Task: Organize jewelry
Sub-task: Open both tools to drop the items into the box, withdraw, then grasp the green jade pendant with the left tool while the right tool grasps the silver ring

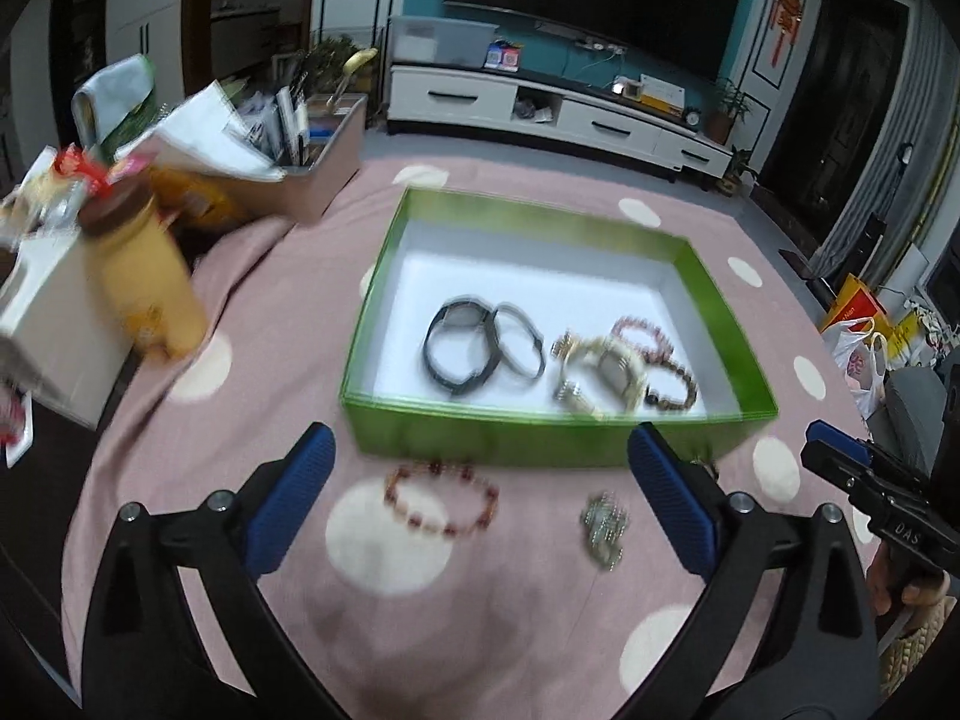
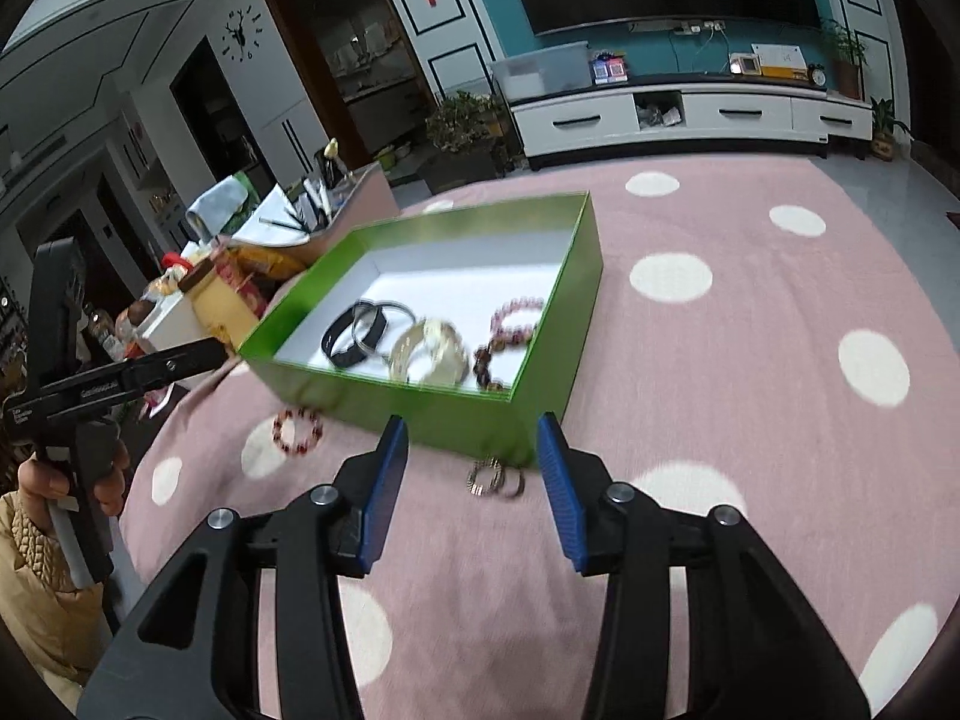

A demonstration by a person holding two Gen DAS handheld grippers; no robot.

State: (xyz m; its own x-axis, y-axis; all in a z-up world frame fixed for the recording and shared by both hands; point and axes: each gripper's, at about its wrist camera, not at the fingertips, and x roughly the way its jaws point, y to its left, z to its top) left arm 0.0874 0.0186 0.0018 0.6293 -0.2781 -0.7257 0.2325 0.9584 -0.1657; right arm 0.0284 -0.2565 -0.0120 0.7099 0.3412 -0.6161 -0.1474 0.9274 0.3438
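A green box (image 1: 540, 441) with a white floor sits on the pink spotted cloth; it also shows in the right wrist view (image 2: 432, 414). Inside lie a black bangle (image 1: 459, 348), a thin dark ring (image 1: 519, 345), a gold watch (image 1: 600, 375) and beaded bracelets (image 1: 660, 360). In front of the box lie a red beaded bracelet (image 1: 444, 495) (image 2: 297, 429) and a small metal piece (image 1: 603, 525) (image 2: 489, 477). My left gripper (image 1: 480, 480) is open above the red bracelet. My right gripper (image 2: 474, 468) is open just before the metal piece.
A yellow jar (image 1: 147, 276), a white box (image 1: 54, 324), snack bags and a pink bin of papers (image 1: 312, 174) crowd the table's left side. The cloth (image 2: 750, 390) with white dots spreads right of the box. A TV stand (image 1: 540, 108) is behind.
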